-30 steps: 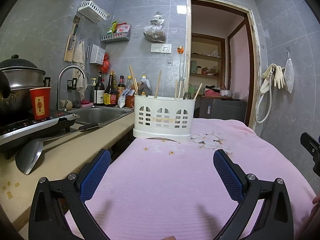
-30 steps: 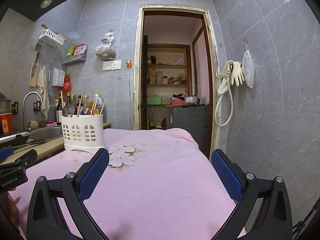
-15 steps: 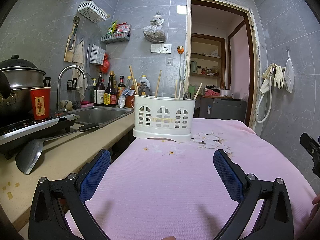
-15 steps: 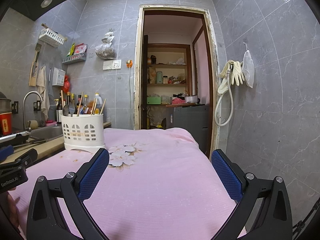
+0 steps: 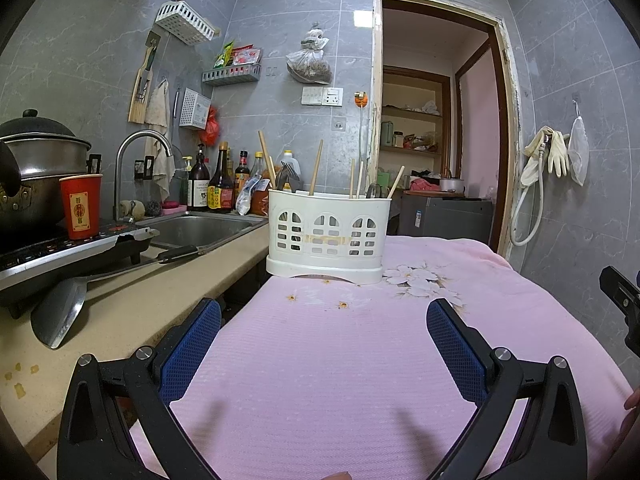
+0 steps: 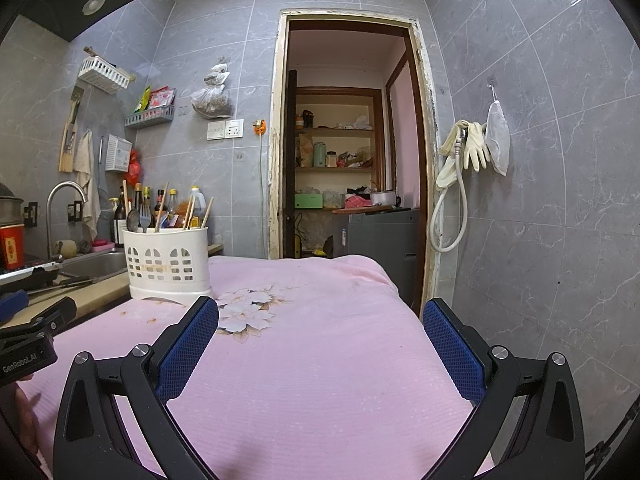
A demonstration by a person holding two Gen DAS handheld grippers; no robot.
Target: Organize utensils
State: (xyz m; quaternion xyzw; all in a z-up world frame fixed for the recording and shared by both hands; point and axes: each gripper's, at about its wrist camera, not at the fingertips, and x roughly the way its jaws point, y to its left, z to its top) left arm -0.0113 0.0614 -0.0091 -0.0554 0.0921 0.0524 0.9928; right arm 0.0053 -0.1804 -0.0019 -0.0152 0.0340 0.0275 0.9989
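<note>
A white plastic utensil holder [image 5: 326, 236] stands at the far edge of a pink flowered cloth [image 5: 332, 368]. It holds several wooden chopsticks [image 5: 316, 168], a spoon and a fork [image 5: 289, 180]. It also shows in the right wrist view [image 6: 168, 264], far left. My left gripper [image 5: 324, 344] is open and empty, low over the cloth, well short of the holder. My right gripper [image 6: 320, 344] is open and empty over the cloth, to the right of the holder.
A beige counter [image 5: 120, 320] runs along the left with a metal spatula [image 5: 60, 316], a stove [image 5: 48, 252], a pot [image 5: 36, 168], a red cup [image 5: 81, 212], a sink [image 5: 200, 228] and several bottles [image 5: 218, 188]. A doorway [image 6: 344, 140] opens behind the cloth.
</note>
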